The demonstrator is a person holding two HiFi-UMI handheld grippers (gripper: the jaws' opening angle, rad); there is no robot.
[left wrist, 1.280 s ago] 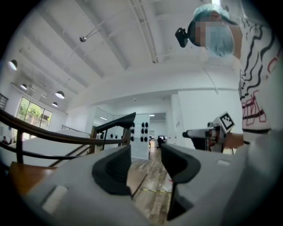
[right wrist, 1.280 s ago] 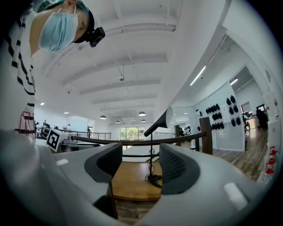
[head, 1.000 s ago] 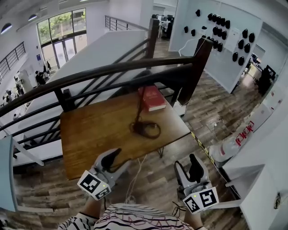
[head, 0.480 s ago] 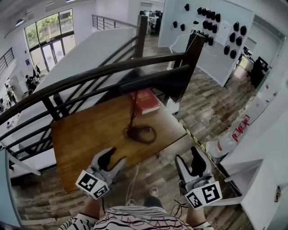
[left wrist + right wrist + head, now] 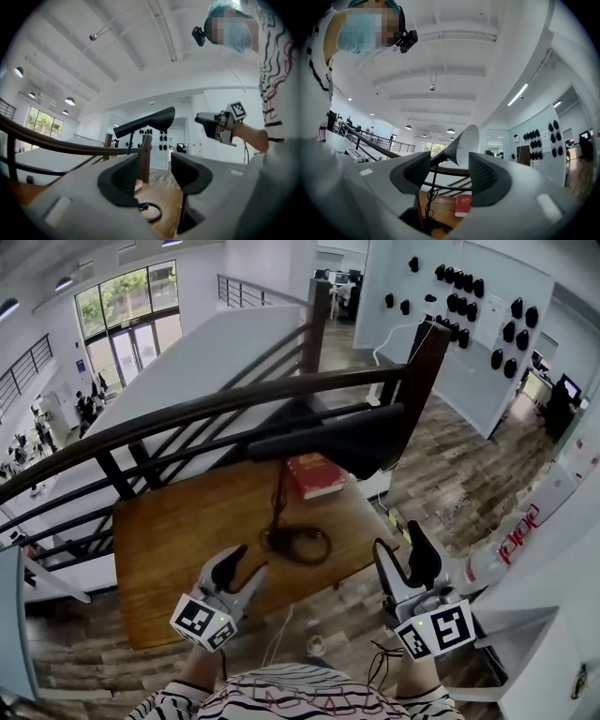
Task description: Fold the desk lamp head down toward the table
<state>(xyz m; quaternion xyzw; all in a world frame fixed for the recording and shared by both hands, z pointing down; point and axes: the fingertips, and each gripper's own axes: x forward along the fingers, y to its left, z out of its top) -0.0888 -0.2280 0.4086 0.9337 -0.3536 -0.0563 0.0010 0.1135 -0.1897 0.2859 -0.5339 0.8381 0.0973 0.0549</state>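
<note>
Nearing lamp head [image 5: 347, 440] | left gripper [image 5: 247, 562] open, empty | right gripper [image 5: 398, 540] open, risen

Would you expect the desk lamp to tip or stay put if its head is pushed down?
Probably top-heavy: the black lamp head sits on a thin stem, so it may wobble. The small ring base looks light, so it could tip or slide on the wooden table unless steadied.

Seen: dark railing [image 5: 187, 413] crossing mid-frame. Red book [image 5: 317, 474] flat just in front of railing, near its right post [image 5: 422, 362]. Beyond railing, right: white wall panel [image 5: 473, 367] hung with black items [image 5: 455, 306]. Beyond railing, far left: tall windows [image 5: 127, 306]. Below railing's right end: wood-plank floor [image 5: 441, 465].
</note>
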